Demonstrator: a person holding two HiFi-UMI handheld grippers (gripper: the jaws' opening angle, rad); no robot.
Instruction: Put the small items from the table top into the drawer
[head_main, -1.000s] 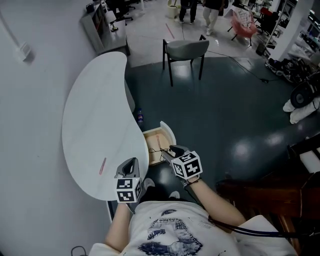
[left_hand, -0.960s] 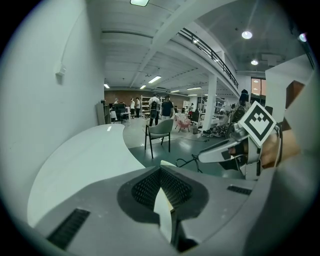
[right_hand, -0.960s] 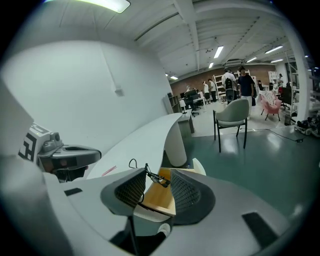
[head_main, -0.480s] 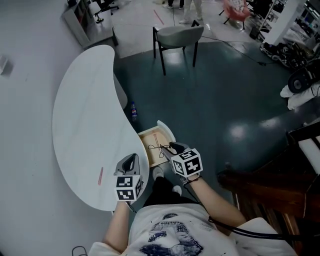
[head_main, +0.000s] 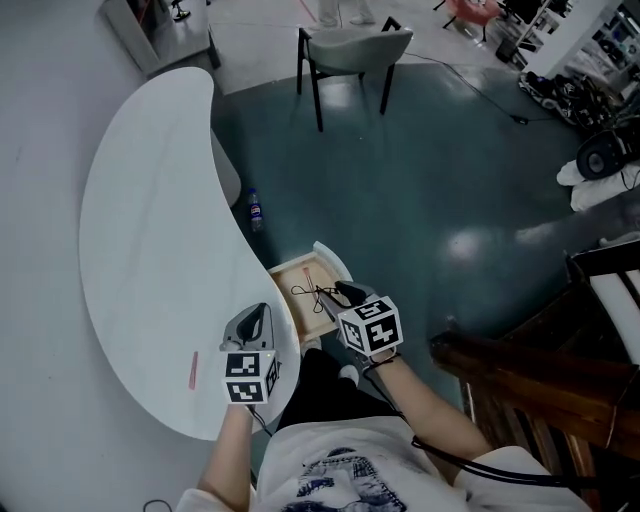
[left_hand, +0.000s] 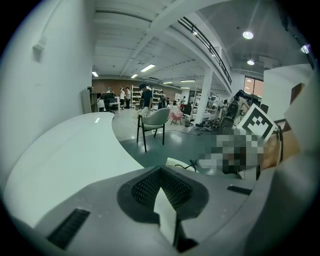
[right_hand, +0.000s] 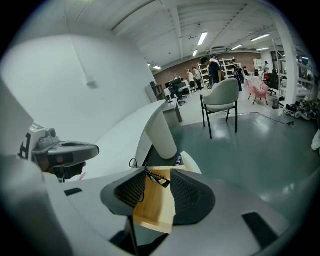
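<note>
I am looking down on a dark teal floor (head_main: 430, 180) with one white curved table (head_main: 150, 230) running along the left wall. One grey chair (head_main: 352, 48) is standing well beyond the table's far end, and one small bottle (head_main: 254, 210) is sitting on the floor near the table's inner edge. In the right gripper view, one thick white table leg (right_hand: 162, 135) is rising just behind the drawer.

One drawer (head_main: 338, 265) is hanging open from the table's near edge, showing its wooden bottom. One dark wiry item (head_main: 314, 295) is lying in it. One thin pink stick (head_main: 193, 370) is lying on the table top near the near end, just beside my left tool.

I am holding the left gripper (head_main: 262, 312) over the table's edge with its jaws pressed together and nothing between them. I am holding the right gripper (head_main: 338, 292) over the drawer with its jaws standing apart. In its own view the dark wiry item is crossing the gap at the tips, and I cannot tell whether the pads are touching it.
</note>
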